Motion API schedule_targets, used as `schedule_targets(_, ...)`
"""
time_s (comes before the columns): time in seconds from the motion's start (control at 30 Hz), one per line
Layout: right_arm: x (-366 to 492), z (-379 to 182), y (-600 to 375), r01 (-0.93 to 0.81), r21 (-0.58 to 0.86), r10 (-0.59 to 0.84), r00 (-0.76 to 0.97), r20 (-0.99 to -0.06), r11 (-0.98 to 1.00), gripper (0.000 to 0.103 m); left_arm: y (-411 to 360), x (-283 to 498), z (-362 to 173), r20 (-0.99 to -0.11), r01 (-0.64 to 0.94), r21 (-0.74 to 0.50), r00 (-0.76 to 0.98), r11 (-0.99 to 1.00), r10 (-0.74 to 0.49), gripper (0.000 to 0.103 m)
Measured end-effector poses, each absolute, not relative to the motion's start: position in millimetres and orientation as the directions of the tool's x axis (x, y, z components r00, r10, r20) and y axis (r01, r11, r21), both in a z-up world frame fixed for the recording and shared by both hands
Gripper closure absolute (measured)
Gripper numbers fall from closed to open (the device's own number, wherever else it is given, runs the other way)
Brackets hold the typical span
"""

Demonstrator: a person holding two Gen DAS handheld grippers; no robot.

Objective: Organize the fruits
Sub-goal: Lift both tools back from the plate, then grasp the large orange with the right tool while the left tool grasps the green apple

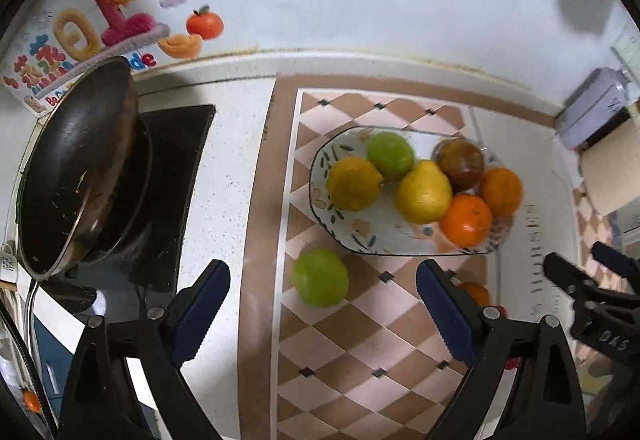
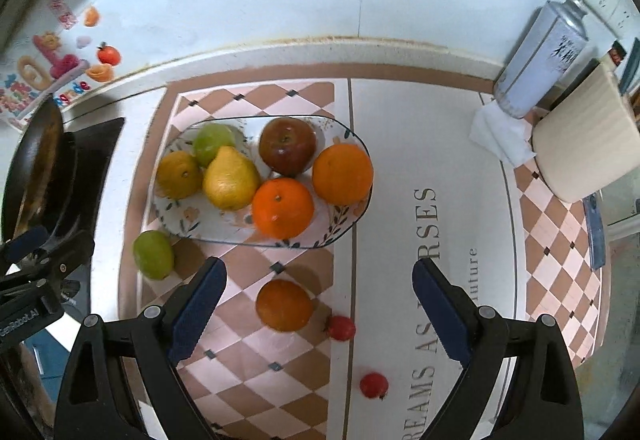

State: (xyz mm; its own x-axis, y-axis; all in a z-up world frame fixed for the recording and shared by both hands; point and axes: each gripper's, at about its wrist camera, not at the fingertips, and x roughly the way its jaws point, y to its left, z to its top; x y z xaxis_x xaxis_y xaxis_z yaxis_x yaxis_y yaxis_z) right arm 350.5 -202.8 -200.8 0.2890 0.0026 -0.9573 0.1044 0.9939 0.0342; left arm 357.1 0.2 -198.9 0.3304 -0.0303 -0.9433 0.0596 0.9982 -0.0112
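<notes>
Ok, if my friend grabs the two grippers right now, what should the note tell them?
Left gripper: open, empty, above the mat.
Right gripper: open, empty.
On the oval flowered ceramic plate: green round fruit, yellow lemon, yellow pear, dark red apple, two oranges.
Still loose on the checked mat: a green round fruit beside the plate, an orange, two small red fruits.
Left to do: move those four onto the plate.
</notes>
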Motion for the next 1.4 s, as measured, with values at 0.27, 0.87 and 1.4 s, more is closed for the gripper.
schedule_targets(0.27, 305, -146, -186, 0.084, 0.052, 0.015, 0.388, -0.922, 0.995, 0.007, 3, 318, -151, -0.898, 0.089, -0.024, 0.437, 0.996, -0.061, 0.008)
schedule_targets(0.87, 226, -73, -174, 0.076, 0.076, 0.025, 0.525, -0.851, 0.994, 0.007, 5, 247, -83, -0.805, 0.115, -0.024, 0.587, 0.993, -0.087, 0.008)
schedule_targets(1.4, 243, -84, -178, 0.076, 0.122, 0.066, 0.509, -0.858, 0.990, 0.007, -2, 257, -93, -0.816, 0.095, -0.014, 0.574, 0.995, -0.067, 0.008)
